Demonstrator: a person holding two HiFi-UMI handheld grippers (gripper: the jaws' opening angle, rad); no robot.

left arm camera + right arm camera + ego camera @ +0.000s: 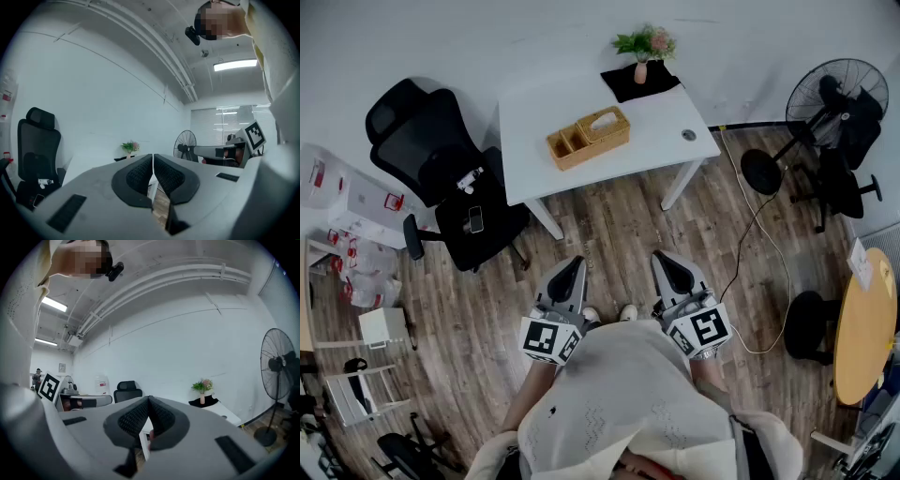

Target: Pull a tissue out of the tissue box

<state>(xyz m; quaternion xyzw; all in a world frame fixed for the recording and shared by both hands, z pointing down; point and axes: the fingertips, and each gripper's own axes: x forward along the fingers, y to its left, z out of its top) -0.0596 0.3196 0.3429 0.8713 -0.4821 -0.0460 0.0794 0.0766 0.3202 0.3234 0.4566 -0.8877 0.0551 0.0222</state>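
Observation:
A wooden tissue box [589, 137] with a white tissue showing in its top slot sits on the white table [609, 108], far ahead of me. My left gripper [573, 271] and right gripper [667, 264] hang close to my body over the wooden floor, well short of the table. In the left gripper view the left gripper [153, 161] is shut with its pads meeting and nothing between them. In the right gripper view the right gripper [148, 404] is shut and empty too.
A small vase with flowers [643, 47] stands on a black mat at the table's far edge. A black office chair [450, 178] stands left of the table. A standing fan [825, 103] and a cable are at the right, near a round wooden table [865, 328].

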